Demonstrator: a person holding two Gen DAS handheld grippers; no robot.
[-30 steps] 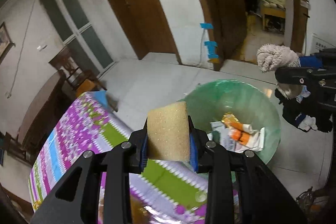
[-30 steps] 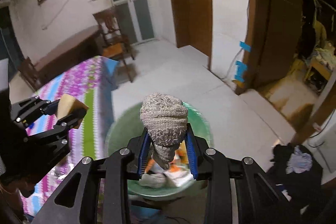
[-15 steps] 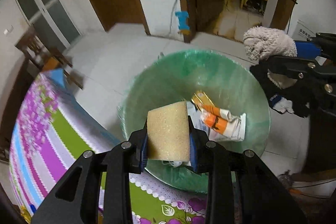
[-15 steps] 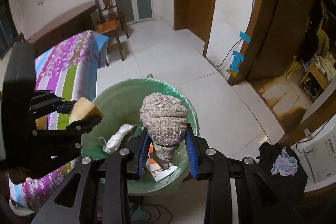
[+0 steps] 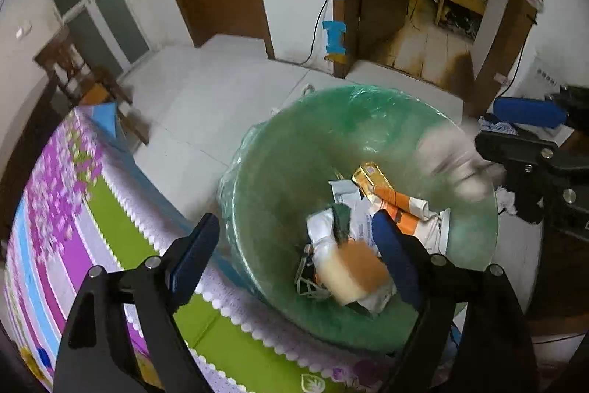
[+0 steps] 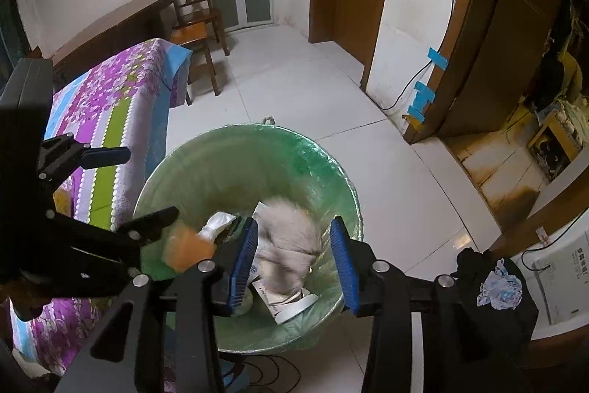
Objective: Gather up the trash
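The left gripper (image 5: 294,238), its blue-padded jaws just sprung wide apart, hangs over a green-lined trash bin (image 5: 279,172) as a yellow-orange sponge (image 5: 353,271), blurred by motion, lies loose among the rubbish below and touches neither pad. The right gripper (image 6: 296,258), whose jaws have also just been opening, stands parted above the same bin, with a grey knitted cloth (image 6: 289,242) smeared in mid-view between the pads; the blur leaves it unclear whether either pad is in contact with it.

Inside the bin lie an orange-and-white tube (image 5: 408,209), a gold wrapper (image 5: 370,177) and crumpled white paper (image 5: 364,223). Printing on the tube and paper is too small and soft to read. At the far right of the right wrist view a white box (image 6: 567,267) carries dark characters that cannot be made out.

The bin stands on pale floor tiles just beside a table under a purple, green and blue flowered cloth (image 6: 110,98). A wooden chair (image 6: 195,17) sits near the glass doors, and strips of blue tape (image 5: 333,35) mark the door frame. A dark heap of clothing (image 6: 493,286) on the floor is partly hidden by the right gripper's frame, and the bin's base is cut off from sight.
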